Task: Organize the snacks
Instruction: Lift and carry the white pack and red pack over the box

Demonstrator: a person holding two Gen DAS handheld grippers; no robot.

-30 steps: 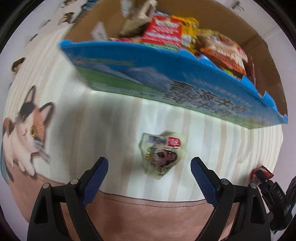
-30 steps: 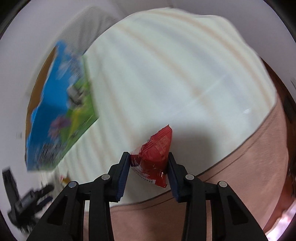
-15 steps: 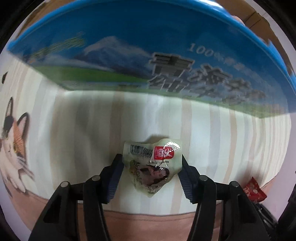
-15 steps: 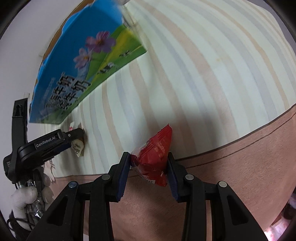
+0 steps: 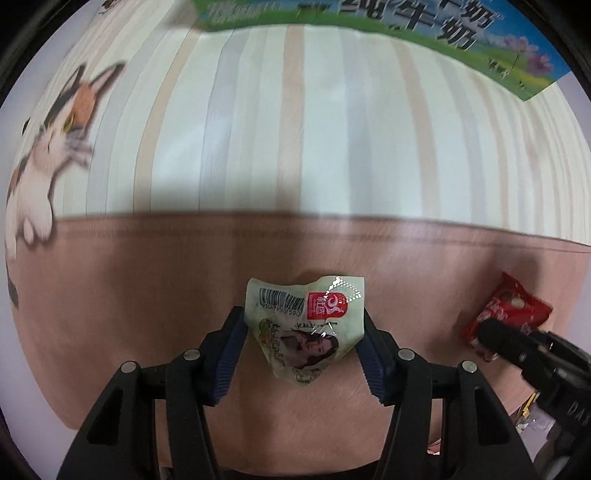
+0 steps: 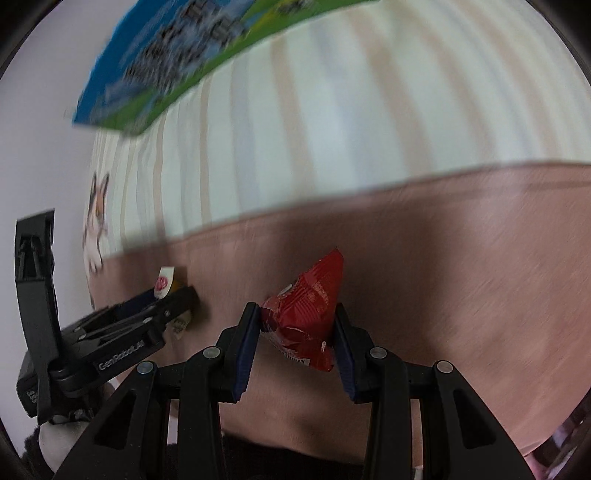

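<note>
My left gripper (image 5: 303, 332) is shut on a pale green snack packet (image 5: 306, 328) with a barcode and a red logo, held over the pink band of the tablecloth (image 5: 147, 295). My right gripper (image 6: 295, 325) is shut on a red snack packet (image 6: 306, 314). The left wrist view shows that red packet (image 5: 506, 310) at the far right with the right gripper's black tip on it. In the right wrist view the left gripper (image 6: 162, 299) sits at the lower left with the pale packet (image 6: 164, 282) between its jaws. The blue and green carton (image 5: 406, 22) lies at the top edge.
The striped cream cloth (image 5: 295, 129) spreads between the carton and the pink band. A printed cat (image 5: 48, 155) marks its left side. The carton (image 6: 192, 59) stands at the upper left in the right wrist view. A gloved hand (image 6: 55, 439) holds the left gripper.
The left gripper closed on the pale green packet and carried it away from the carton onto the pink band. The right gripper, still holding the red packet, moved in beside it.
</note>
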